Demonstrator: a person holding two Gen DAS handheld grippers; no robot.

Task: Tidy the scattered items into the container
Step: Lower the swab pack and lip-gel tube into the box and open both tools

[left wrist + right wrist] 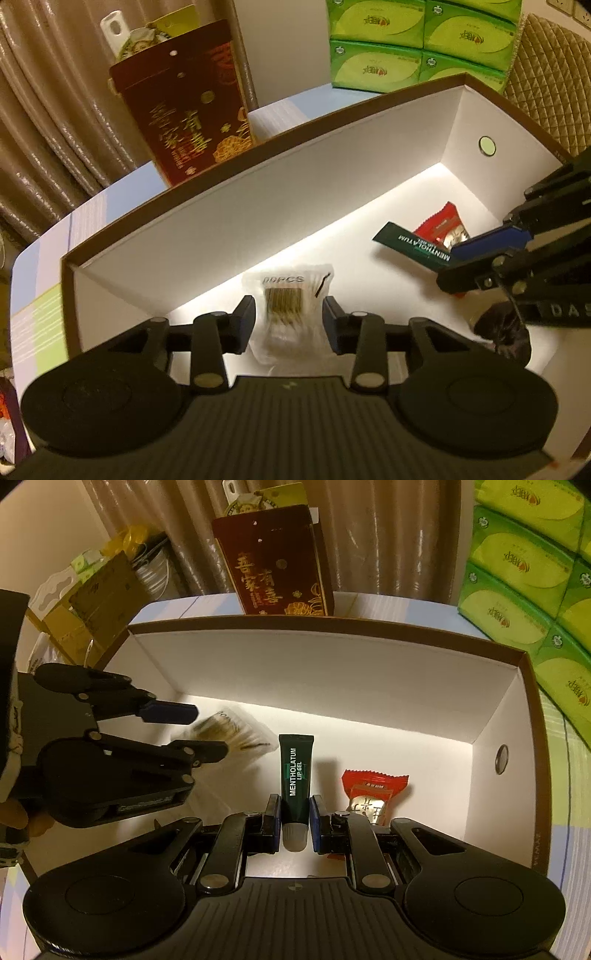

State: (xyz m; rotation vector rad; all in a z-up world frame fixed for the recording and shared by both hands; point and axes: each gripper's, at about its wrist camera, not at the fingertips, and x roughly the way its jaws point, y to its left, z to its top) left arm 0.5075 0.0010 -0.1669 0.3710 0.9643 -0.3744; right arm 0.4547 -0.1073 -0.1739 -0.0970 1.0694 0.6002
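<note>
green lip gel tube (294, 775) clamped in right jaws, cotton swab packet (291, 306) loose between parted left jaws

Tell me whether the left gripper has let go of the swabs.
Yes: left gripper open, gaps show beside the swabs over the box floor.

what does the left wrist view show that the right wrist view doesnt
Only left wrist: a dark bundle in the box's near right corner.
Only right wrist: cardboard boxes beyond the table, and the lip gel's cap between the right gripper fingers.
Both: the white box, swab pack, lip gel, red candy, tissue packs.
</note>
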